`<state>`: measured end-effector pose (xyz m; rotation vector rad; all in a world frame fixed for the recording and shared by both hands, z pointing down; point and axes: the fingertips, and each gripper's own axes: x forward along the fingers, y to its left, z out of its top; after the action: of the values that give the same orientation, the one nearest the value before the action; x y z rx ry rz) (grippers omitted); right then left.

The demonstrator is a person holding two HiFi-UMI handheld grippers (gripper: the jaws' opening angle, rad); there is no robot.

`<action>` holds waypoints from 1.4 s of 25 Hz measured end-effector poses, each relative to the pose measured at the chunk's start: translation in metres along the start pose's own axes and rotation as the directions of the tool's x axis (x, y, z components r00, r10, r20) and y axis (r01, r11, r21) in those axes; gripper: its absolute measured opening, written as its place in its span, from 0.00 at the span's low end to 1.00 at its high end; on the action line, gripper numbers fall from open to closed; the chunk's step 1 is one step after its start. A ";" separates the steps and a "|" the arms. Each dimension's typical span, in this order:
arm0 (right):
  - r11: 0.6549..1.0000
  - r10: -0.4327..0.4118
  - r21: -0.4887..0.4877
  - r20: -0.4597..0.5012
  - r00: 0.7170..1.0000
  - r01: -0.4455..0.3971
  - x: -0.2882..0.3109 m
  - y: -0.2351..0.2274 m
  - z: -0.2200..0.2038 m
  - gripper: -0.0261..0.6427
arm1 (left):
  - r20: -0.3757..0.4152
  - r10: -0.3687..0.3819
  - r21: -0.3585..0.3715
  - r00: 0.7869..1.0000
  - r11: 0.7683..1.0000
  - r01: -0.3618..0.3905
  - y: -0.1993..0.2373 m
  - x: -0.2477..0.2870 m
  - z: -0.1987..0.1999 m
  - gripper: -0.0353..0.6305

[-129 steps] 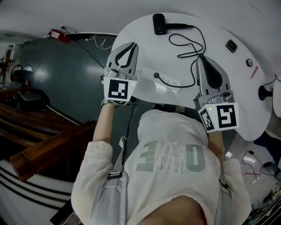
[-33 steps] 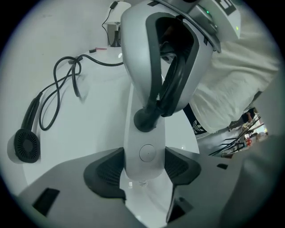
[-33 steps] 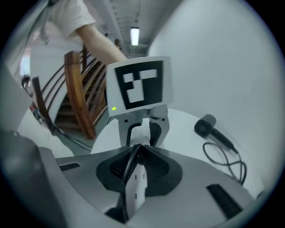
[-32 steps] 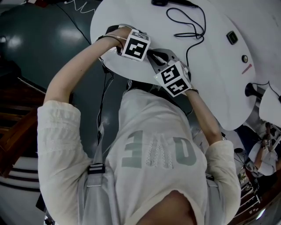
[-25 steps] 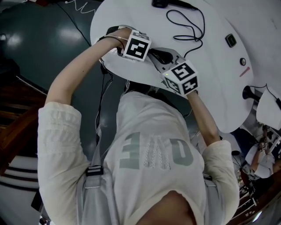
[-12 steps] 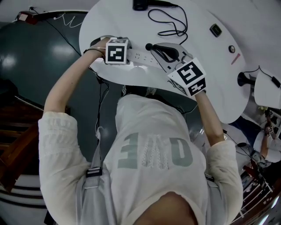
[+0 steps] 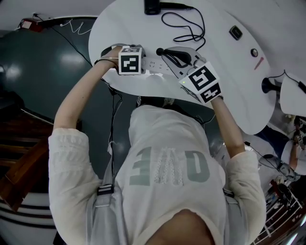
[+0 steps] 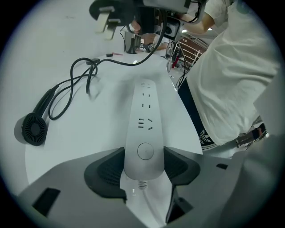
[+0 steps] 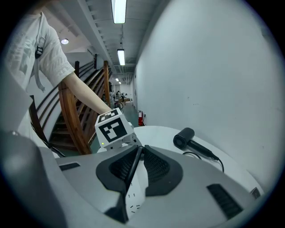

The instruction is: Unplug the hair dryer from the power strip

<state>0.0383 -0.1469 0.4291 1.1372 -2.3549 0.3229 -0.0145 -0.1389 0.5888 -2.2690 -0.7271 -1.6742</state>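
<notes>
My left gripper (image 7: 136, 61) (image 8: 143, 156) is shut on the switch end of the white power strip (image 7: 154, 63) (image 8: 145, 119), which lies flat on the round white table (image 7: 224, 86). The strip's sockets in the left gripper view are empty. My right gripper (image 7: 166, 52) (image 9: 138, 152) is shut on the black cord (image 9: 129, 171) just behind the plug (image 7: 160, 50) (image 8: 106, 12). The plug hangs above the strip with its prongs bare. Its cord (image 7: 185, 25) (image 8: 84, 78) loops back to the black hair dryer (image 7: 153, 5) (image 8: 34, 129) (image 9: 185, 137) at the table's far side.
A small black box (image 7: 235, 32), a round knob (image 7: 254, 52) and a red pen (image 7: 258, 63) lie on the table's right part. The strip's own cable (image 7: 114, 100) drops over the near table edge. Wooden stairs (image 9: 71, 120) stand to the left.
My right gripper has risen off the strip and rolled, bringing the plug up clear of the sockets. My left gripper has kept its hold on the strip in place.
</notes>
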 end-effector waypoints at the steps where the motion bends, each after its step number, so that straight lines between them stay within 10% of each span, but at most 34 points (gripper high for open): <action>1: 1.000 -0.003 -0.002 -0.014 1.000 0.003 0.003 -0.001 -0.003 0.12 | 0.001 0.000 0.000 1.000 1.000 0.000 0.000 0.000 0.000 0.47; 9: 0.992 -0.116 -0.080 -0.185 0.976 0.102 0.026 -0.039 -0.074 0.12 | 0.002 0.004 -0.002 1.000 1.000 -0.004 -0.001 0.001 0.000 0.47; 29: 0.975 -0.185 0.084 -0.203 0.961 0.206 0.026 -0.051 -0.123 0.12 | -0.010 0.003 0.001 1.000 1.000 -0.003 -0.001 0.001 0.000 0.47; 35: 0.975 -0.157 0.119 -0.214 0.964 0.185 0.024 -0.053 -0.130 0.33 | -0.016 0.005 0.002 1.000 1.000 -0.005 -0.001 0.003 0.000 0.47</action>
<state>0.1110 -0.1420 0.5514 1.2981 -2.0669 0.5207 -0.0145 -0.1370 0.5915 -2.2520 -0.7186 -1.6869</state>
